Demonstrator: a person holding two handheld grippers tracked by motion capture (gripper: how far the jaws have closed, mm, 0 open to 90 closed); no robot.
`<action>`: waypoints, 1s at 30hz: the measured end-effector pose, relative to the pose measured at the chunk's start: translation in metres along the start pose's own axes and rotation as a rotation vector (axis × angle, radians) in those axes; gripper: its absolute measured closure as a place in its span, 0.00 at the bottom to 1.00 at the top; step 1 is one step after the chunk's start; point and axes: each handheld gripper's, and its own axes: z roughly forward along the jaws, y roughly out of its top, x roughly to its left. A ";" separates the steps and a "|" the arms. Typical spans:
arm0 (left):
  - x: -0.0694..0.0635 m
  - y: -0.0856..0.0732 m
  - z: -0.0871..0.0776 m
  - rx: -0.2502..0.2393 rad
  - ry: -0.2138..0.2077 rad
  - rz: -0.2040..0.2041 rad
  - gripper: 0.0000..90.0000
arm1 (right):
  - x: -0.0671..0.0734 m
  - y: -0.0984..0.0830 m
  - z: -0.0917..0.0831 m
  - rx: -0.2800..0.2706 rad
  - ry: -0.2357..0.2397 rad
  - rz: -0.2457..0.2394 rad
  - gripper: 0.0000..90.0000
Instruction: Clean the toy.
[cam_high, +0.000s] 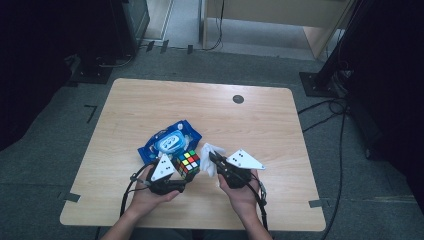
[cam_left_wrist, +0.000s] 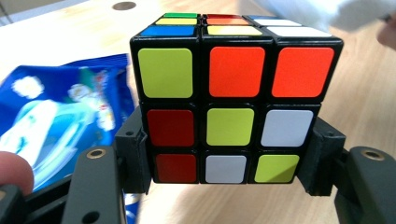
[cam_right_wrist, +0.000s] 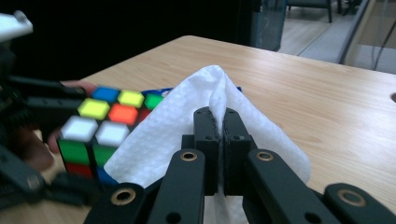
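A scrambled colour cube (cam_left_wrist: 233, 102) sits clamped between the jaws of my left gripper (cam_left_wrist: 229, 168), its pads pressing on the cube's lower sides; in the high view the cube (cam_high: 188, 164) is just above the table near the front, held by that gripper (cam_high: 186, 172). My right gripper (cam_right_wrist: 220, 122) is shut on a white wipe (cam_right_wrist: 177, 135) that drapes round its jaws. From above, the wipe (cam_high: 209, 154) hangs at the right gripper (cam_high: 212, 159), close to the right of the cube (cam_right_wrist: 105, 126). A blue wipes pack (cam_high: 170, 141) lies just behind the cube.
The wooden table (cam_high: 260, 125) has a small dark round hole (cam_high: 238, 99) at the back right. The blue pack (cam_left_wrist: 56, 116) lies left of the cube in the left gripper view. Cables and dark stands surround the table on the floor.
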 end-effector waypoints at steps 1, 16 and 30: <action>-0.004 0.000 0.002 0.005 -0.003 0.023 0.38 | 0.001 0.000 0.001 0.005 0.003 0.000 0.98; -0.013 0.001 0.006 0.023 -0.010 0.052 0.38 | 0.046 0.003 0.009 0.022 0.149 -0.090 0.98; -0.007 0.005 -0.003 -0.024 -0.017 0.018 0.38 | 0.011 -0.003 0.002 -0.003 0.010 0.016 0.98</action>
